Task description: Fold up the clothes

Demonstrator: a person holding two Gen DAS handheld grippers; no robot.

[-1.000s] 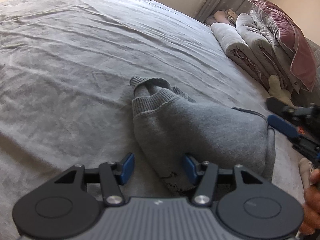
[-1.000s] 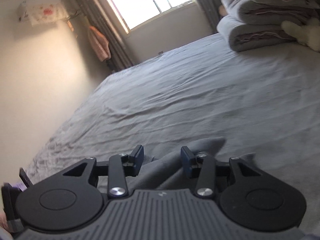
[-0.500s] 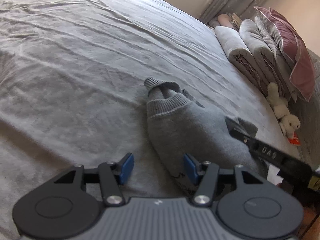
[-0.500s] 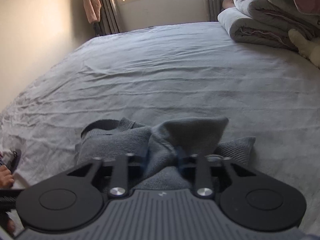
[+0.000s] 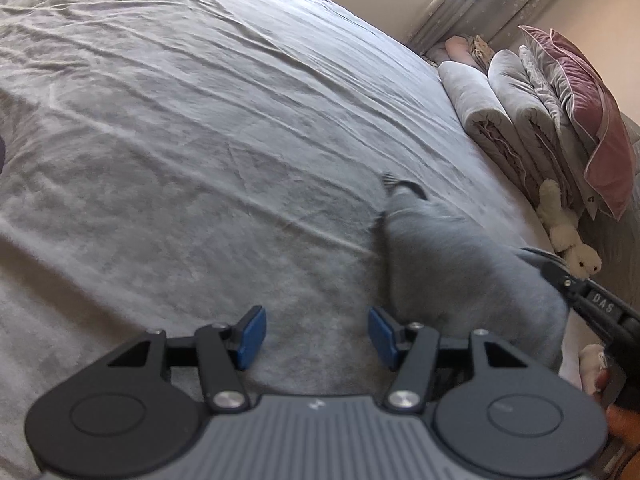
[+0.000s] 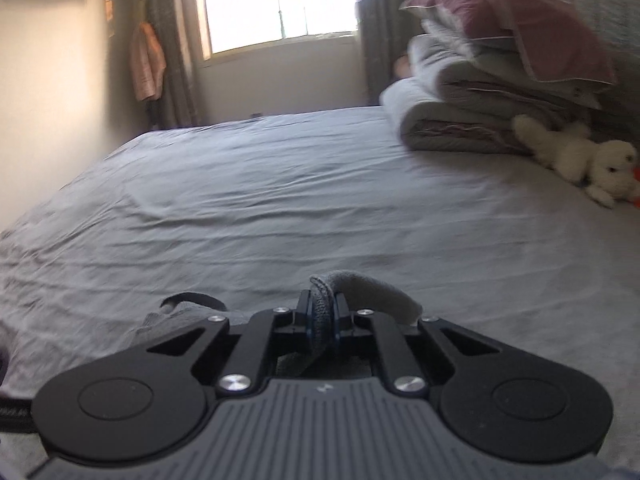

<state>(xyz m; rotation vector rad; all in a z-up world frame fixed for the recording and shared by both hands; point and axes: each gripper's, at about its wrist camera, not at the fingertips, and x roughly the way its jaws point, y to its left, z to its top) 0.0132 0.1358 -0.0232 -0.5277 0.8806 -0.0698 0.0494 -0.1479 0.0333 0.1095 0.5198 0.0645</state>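
A grey sweater (image 5: 460,272) lies bunched on the grey bed sheet (image 5: 200,120), its ribbed cuff pointing away from me. My left gripper (image 5: 316,334) hovers open just left of the sweater, with only sheet between its blue pads. In the left wrist view the right gripper's black body (image 5: 592,300) reaches in at the sweater's far right edge. My right gripper (image 6: 322,312) is closing, and its pads pinch a fold of the grey sweater (image 6: 372,284) that arches out to the right. More of the sweater trails off to the left below the gripper.
Rolled grey blankets (image 5: 500,120) and a pink pillow (image 5: 588,112) are stacked at the bed's head, with a white plush toy (image 5: 568,236) in front. A window (image 6: 276,0) with curtains and a hanging pink garment (image 6: 148,60) stand beyond the bed.
The right gripper's jaws came together on a fold of the sweater. In the left wrist view the sweater now sits farther right and away, clear of the left gripper's right finger.
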